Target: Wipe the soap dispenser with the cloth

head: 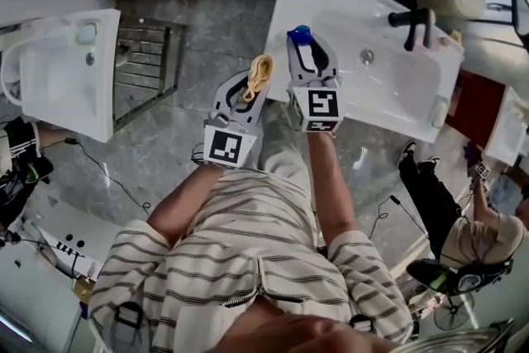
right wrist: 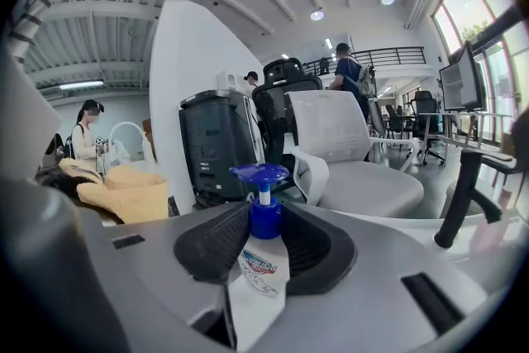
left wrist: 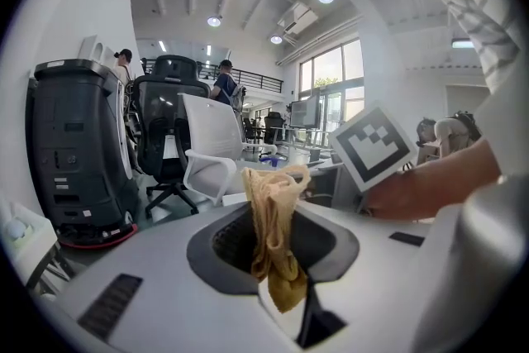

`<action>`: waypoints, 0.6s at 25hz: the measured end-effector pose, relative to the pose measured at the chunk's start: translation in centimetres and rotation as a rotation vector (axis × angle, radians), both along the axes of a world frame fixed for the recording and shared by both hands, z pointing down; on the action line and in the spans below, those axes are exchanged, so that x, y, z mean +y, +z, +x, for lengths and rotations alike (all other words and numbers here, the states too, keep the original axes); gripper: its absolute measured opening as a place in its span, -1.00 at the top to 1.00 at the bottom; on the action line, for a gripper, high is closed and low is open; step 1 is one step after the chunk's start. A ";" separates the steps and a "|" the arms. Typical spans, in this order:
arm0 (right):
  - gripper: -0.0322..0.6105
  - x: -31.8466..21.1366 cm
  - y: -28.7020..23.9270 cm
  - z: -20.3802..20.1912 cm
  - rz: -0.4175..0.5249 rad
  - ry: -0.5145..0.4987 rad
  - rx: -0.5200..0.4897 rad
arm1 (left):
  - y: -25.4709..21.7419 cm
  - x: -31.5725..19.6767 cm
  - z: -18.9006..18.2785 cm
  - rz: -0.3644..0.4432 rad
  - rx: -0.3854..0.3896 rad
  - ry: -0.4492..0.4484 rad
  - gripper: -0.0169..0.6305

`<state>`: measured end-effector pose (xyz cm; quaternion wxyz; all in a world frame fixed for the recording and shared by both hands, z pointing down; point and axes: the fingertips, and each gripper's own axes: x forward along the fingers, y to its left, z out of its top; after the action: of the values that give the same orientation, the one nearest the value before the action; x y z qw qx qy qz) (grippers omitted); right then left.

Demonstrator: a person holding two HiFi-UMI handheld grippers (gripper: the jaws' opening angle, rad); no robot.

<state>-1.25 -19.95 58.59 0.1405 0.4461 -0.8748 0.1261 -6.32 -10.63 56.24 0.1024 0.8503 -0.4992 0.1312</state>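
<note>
The left gripper had its jaws shut tight on a bunched yellow cloth. The cloth's folds stood up past the jaw tips and a loose end hung back toward the gripper's body.

The right gripper had its jaws partway closed, with the ribbed pads pressed against either side of a soap dispenser. This was a white bottle with a printed label. It was held upright, with its blue collar and blue pump head rising clear above the jaw tips.

In the head view the two grippers were held side by side in front of the person in a striped shirt, both pointing away from the body. The cloth sat just to the left of the dispenser, near it but with a gap between them and no contact. In the right gripper view the same yellow cloth showed low at the left of the jaws.

The dispenser in the right gripper hung over the near left part of a white washbasin. A black faucet stood farther off to that gripper's right.
</note>
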 end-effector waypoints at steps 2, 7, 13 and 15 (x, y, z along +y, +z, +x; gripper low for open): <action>0.51 0.3 -1.0 0.3 0.004 -0.009 -0.006 | -0.5 0.2 0.4 0.007 0.001 0.017 0.68; 0.51 1.0 -3.7 1.5 0.004 0.001 -0.033 | -2.0 0.2 1.1 0.017 -0.002 0.045 0.68; 0.51 2.0 -7.1 2.0 0.024 -0.013 -0.026 | -3.9 0.4 2.3 0.050 0.015 0.113 0.68; 0.51 2.3 -8.3 2.0 0.035 -0.024 -0.019 | -4.2 0.4 2.6 0.040 0.009 0.128 0.68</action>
<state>0.80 -17.67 50.33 0.1258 0.4365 -0.8836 0.1136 -3.72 -10.18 52.01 0.0790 0.8831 -0.4458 0.1237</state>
